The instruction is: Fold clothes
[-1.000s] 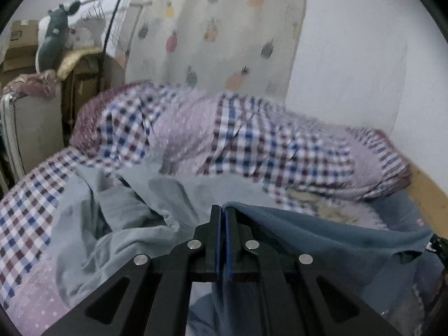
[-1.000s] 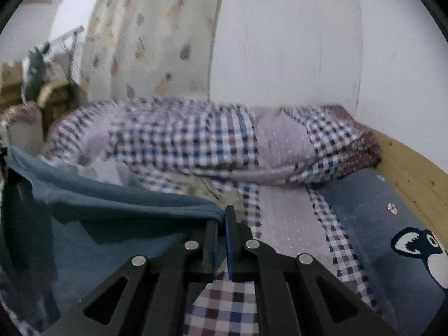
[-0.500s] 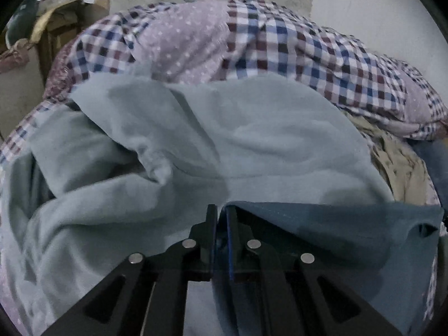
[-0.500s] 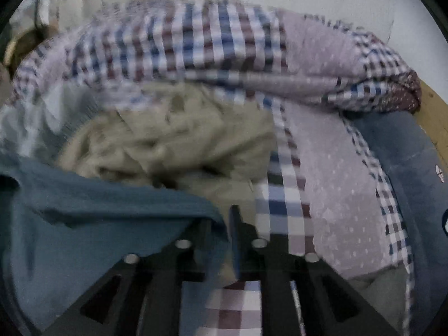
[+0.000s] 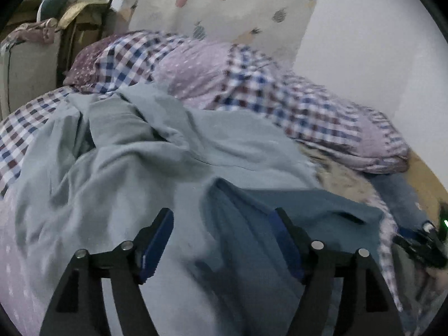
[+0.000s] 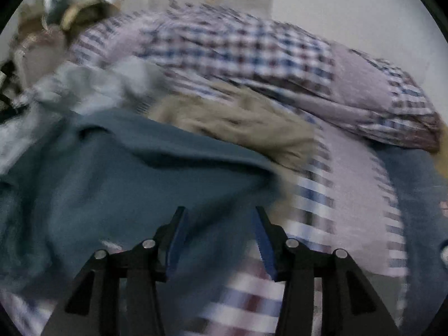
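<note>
Lying spread on the bed [image 5: 16,128], dark blue garment [image 5: 280,224] rests free near both tongs, left tongs [image 5: 221,240] and right tongs [image 6: 218,235] wide, gripping nothing; pale blue garment [image 5: 126,168] bunched far left.

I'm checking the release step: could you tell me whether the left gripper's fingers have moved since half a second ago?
Yes. The left gripper has opened: its fingers, then shut on the dark blue garment, now stand wide apart.
</note>
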A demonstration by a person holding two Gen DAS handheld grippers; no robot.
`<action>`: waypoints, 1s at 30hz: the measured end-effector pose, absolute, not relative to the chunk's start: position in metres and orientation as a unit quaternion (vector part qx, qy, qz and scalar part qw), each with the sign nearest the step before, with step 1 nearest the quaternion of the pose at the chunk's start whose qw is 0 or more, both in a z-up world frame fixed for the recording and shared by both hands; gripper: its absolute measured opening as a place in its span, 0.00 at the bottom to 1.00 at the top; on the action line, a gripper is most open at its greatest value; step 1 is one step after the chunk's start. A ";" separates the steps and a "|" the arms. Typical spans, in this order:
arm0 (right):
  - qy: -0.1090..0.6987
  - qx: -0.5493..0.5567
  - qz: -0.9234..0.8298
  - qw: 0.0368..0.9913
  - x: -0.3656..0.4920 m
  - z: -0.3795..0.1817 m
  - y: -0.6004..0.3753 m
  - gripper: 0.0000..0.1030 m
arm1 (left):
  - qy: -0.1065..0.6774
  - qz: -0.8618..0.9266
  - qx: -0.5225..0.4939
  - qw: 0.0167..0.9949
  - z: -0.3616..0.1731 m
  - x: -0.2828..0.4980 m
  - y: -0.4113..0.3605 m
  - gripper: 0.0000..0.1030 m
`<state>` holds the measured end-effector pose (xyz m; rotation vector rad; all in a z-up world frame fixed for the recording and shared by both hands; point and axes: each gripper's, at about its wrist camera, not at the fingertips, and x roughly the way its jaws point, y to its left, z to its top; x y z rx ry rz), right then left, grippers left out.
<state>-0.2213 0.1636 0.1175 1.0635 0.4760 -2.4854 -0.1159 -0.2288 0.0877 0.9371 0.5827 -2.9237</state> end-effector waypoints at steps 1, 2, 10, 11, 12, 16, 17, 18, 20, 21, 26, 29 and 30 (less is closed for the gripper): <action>0.162 0.375 -0.888 0.213 -0.216 0.120 0.152 0.49 | 0.183 -0.936 0.300 0.000 0.091 -0.101 -0.217 0.80; 0.163 0.372 -0.887 0.221 -0.215 0.120 0.141 0.49 | 0.183 -0.937 0.298 -0.005 0.092 -0.082 -0.205 0.80; 0.203 0.415 -0.864 0.201 -0.251 0.083 0.084 0.20 | 0.184 -0.933 0.304 -0.053 0.084 -0.002 -0.135 0.81; 0.204 0.422 -0.861 0.197 -0.258 0.079 0.081 0.18 | 0.191 -0.932 0.302 -0.057 0.082 -0.001 -0.132 0.81; 0.204 0.429 -0.859 0.192 -0.264 0.075 0.079 0.17 | 0.199 -0.929 0.306 -0.062 0.082 -0.003 -0.130 0.81; 0.203 0.438 -0.857 0.180 -0.292 0.075 0.065 0.11 | 0.218 -0.926 0.298 -0.074 0.086 -0.002 -0.128 0.81; 0.203 0.435 -0.859 0.176 -0.299 0.080 0.061 0.10 | 0.220 -0.927 0.294 -0.073 0.087 -0.001 -0.130 0.81; 0.191 0.420 -0.871 0.168 -0.304 0.095 0.062 0.10 | 0.226 -0.927 0.290 -0.072 0.088 0.000 -0.133 0.81; 0.166 0.389 -0.894 0.150 -0.316 0.126 0.062 0.10 | 0.238 -0.927 0.281 -0.070 0.089 0.001 -0.139 0.81; 0.153 0.373 -0.904 0.141 -0.321 0.141 0.062 0.10 | 0.241 -0.927 0.279 -0.065 0.089 0.000 -0.143 0.81; 0.115 0.360 -0.911 0.163 -0.323 0.180 0.050 0.13 | 0.267 -0.922 0.274 -0.048 0.086 -0.004 -0.160 0.81; 0.152 0.406 -0.870 0.234 -0.300 0.156 0.014 0.18 | 0.275 -0.921 0.273 -0.046 0.085 -0.004 -0.166 0.81; 0.165 0.420 -0.856 0.252 -0.291 0.145 0.002 0.19 | 0.277 -0.920 0.272 -0.046 0.085 -0.003 -0.168 0.81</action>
